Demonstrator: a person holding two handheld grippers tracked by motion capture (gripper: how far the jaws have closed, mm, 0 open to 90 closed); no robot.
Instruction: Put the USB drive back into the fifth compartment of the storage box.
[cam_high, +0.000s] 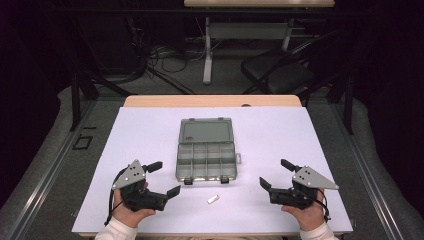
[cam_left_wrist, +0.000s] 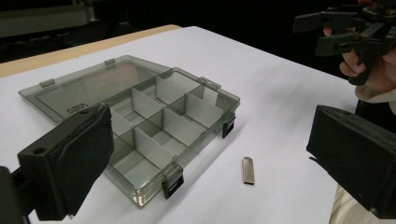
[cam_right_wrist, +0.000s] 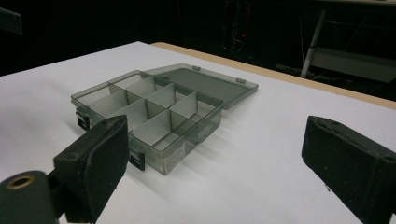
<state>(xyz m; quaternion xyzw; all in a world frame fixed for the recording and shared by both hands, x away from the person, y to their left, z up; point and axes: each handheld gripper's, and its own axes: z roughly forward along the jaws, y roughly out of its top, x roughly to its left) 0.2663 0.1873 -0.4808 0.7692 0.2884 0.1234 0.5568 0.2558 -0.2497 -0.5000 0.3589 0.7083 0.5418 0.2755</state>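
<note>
A: Where does the work stand right now?

B: At the very start, by my reading. The left claw (cam_high: 165, 178) and the right claw (cam_high: 272, 174) both hover low over the white table (cam_high: 150, 135), each with its jaws spread wide and nothing between them

A: And the piece they are after?

B: A small metal clip (cam_high: 213, 199), lying flat on the table just off the near edge of the compartment box (cam_high: 206, 161), at about 5 o'clock from the box's middle. In the left gripper view the clip (cam_left_wrist: 248, 170) sits apart from the box's (cam_left_wrist: 154, 135) front latch, touching nothing

A: The box is ready?

B: Its clear lid (cam_high: 205, 131) is folded back flat at 12 o'clock, and every compartment I can see looks empty. The right gripper view shows the box (cam_right_wrist: 154, 116) from its side, dividers upright

A: So what does the next move ask for?

B: I'd judge the left claw is better aimed, since the clip lies between its jaws' line of sight. It should come down toward 3 o'clock, straddle the clip across its narrow width, and close. The piece is thin and flat, so the jaws must nearly scrape the table to catch it
</note>
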